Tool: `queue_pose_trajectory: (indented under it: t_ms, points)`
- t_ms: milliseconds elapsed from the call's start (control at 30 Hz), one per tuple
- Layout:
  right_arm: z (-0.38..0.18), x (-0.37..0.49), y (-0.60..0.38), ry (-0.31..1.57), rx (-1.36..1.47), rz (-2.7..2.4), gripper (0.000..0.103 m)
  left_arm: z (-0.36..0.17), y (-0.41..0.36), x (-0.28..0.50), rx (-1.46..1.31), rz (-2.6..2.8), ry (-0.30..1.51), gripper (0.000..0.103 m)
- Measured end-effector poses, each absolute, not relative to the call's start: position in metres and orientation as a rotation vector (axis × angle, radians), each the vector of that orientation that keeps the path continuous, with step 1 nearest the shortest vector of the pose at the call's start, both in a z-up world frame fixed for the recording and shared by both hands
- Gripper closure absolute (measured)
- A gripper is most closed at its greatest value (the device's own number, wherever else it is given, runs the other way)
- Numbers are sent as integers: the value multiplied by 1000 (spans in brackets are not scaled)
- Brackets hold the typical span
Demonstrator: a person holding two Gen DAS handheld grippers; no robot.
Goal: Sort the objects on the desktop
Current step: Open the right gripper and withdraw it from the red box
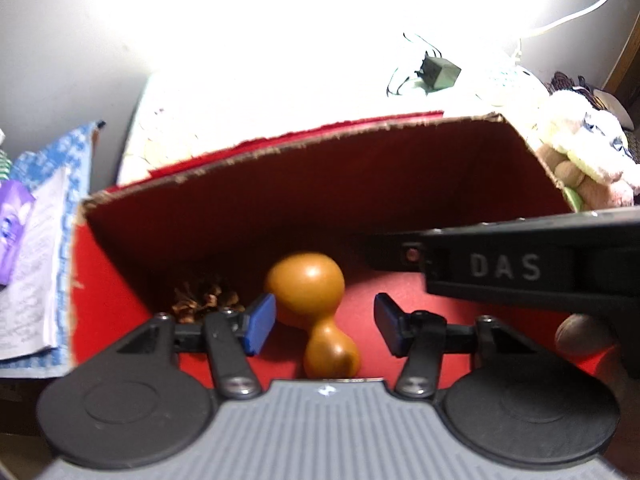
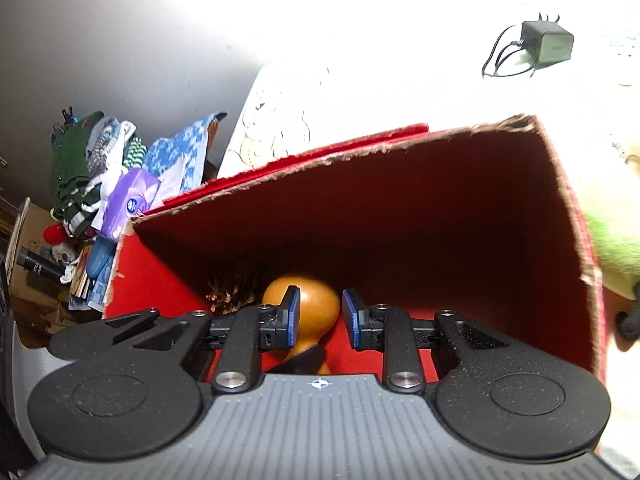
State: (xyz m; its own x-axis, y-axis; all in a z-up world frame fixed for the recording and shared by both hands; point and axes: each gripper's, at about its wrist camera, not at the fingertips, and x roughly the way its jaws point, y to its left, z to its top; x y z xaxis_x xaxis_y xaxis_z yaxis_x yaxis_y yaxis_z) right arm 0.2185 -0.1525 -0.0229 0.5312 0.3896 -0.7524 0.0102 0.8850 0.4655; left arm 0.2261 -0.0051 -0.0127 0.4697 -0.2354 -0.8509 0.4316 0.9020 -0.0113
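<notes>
Starting at the left, my left wrist view shows a blue patterned cloth [image 1: 76,168] with printed paper lying on it. My right wrist view alone reaches past that to a purple tissue pack [image 2: 130,200] and a heap of green and striped clothes [image 2: 80,168].

Next comes the red box [image 1: 104,280], open at the top, with ragged cardboard edges. In its far left corner lies a pine cone [image 1: 202,302]. Just beside it lies an orange-brown gourd [image 1: 310,300], its big bulb toward the far wall and its small bulb toward me, both on the red floor.

My left hand-held gripper [image 1: 325,322] hangs over the box with its blue pads spread wide, empty, the gourd's neck below the gap. My right hand-held gripper [image 2: 321,318] is also parted and holds nothing — the gap is narrower, and the gourd's bulb shows beyond it.

Only the left view catches the right tool from the side, a black body marked DAS, and a brown round thing [image 1: 582,336] low on the box floor beneath it — too blurred to name.

Behind the box, on the bright desk [image 2: 400,60], sits a dark charger [image 2: 548,44] with its cable. At far right the left view shows a plush toy [image 1: 588,156]; the right view gives only a green fuzzy edge of it.
</notes>
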Motion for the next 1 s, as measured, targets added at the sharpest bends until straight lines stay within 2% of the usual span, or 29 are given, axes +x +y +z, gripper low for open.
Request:
queue_pose_trajectory:
  t_ms: [133, 267, 333, 433, 500, 533, 733, 833, 1000]
  points:
    - [-13, 207, -155, 938, 440, 227, 76, 0, -2, 210, 246, -375, 946, 43]
    - [-1, 193, -154, 864, 423, 228, 76, 7, -1, 199, 238, -345, 916, 31]
    - [5, 187, -151, 832, 389, 226, 75, 6, -6, 197, 240, -321, 898, 28]
    - [11, 178, -147, 782, 344, 214, 69, 18, -1, 184, 227, -294, 877, 22]
    - [14, 171, -148, 756, 332, 207, 65, 25, 3, 175, 221, -272, 859, 12]
    - [15, 167, -149, 744, 331, 207, 63, 27, 4, 173, 220, -262, 850, 11]
    - [27, 143, -160, 632, 337, 189, 62, 41, -1, 153, 213, -232, 826, 11]
    - [34, 132, -166, 598, 332, 211, 55, 48, -7, 143, 222, -198, 805, 11]
    - [39, 118, -177, 597, 347, 277, 54, 56, -14, 127, 191, -165, 789, 12]
